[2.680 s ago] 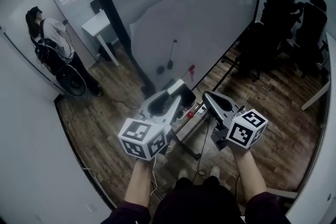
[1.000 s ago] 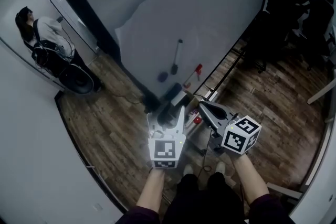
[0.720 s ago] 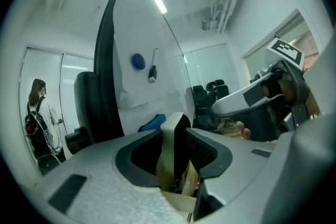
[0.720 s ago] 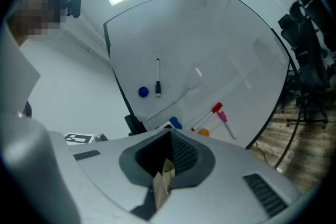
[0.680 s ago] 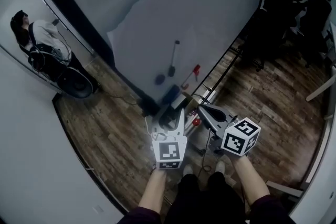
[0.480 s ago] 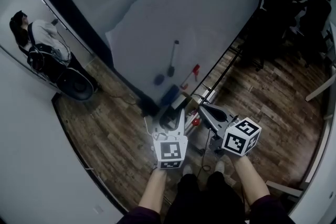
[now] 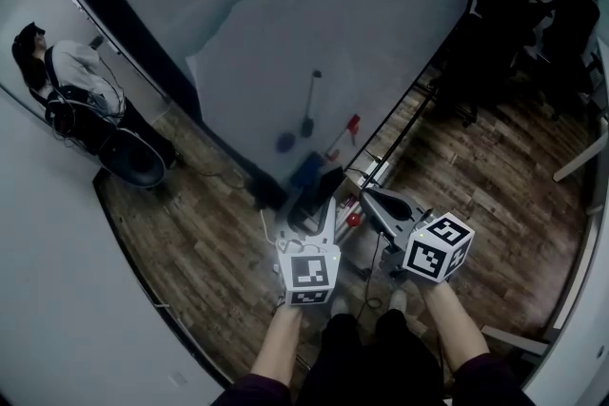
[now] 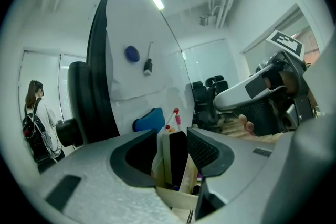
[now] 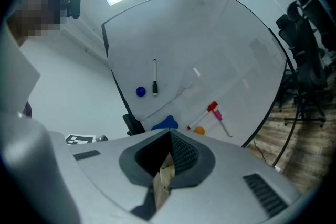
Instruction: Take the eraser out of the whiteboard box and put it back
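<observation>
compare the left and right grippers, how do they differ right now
The left gripper has its jaws apart and opening; the right gripper has them shut. The left gripper has the eraser upright between its jaws, unclamped; the right gripper pinches the box wall. Both are grey, carry a marker cube and work at the same box.

Eraser upright in box, box at board's lower edge. Markers on board just above box; magnet + pen higher, side by side. Chairs R of board, person far L, well apart from box.
</observation>
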Available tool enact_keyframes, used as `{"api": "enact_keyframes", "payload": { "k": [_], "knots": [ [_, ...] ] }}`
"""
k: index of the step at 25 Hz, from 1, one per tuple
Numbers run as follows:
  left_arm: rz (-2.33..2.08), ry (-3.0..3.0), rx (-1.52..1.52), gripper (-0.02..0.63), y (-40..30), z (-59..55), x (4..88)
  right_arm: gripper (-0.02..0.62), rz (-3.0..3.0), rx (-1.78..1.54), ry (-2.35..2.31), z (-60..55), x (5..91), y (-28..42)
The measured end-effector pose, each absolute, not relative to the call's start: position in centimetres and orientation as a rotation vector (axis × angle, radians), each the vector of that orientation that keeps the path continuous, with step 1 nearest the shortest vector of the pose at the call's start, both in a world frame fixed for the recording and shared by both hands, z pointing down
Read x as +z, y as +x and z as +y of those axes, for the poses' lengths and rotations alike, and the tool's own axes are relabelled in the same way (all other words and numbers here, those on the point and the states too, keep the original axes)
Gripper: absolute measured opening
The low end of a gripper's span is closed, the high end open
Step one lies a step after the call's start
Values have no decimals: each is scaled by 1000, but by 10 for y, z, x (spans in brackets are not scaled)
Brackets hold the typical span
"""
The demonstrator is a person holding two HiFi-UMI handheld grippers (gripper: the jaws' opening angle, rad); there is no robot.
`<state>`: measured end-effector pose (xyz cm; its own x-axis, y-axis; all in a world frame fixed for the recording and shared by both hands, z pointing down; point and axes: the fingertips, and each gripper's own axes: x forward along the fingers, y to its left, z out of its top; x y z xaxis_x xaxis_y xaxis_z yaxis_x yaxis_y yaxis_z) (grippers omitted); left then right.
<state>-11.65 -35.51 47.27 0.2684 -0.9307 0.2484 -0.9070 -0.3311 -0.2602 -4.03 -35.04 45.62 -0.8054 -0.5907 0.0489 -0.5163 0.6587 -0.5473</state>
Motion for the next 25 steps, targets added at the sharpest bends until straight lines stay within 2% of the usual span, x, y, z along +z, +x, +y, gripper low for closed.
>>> {"api": "enact_keyframes", "payload": {
  "k": [9,17,20,25],
  "knots": [
    [1781,-2472,-531,154,-117,-352,470,3,2734,-833,-921,-348,453,-40],
    [1745,-2663,-386,149,-101,-347,441,3,2716,-777,-913,-348,429,-33],
    [1697,-2774,-311,129,-91,-341,419,3,2701,-741,-897,-347,409,-28],
    [1643,-2863,-192,61,-77,-328,378,3,2689,-666,-855,-337,373,-21]
  ]
}}
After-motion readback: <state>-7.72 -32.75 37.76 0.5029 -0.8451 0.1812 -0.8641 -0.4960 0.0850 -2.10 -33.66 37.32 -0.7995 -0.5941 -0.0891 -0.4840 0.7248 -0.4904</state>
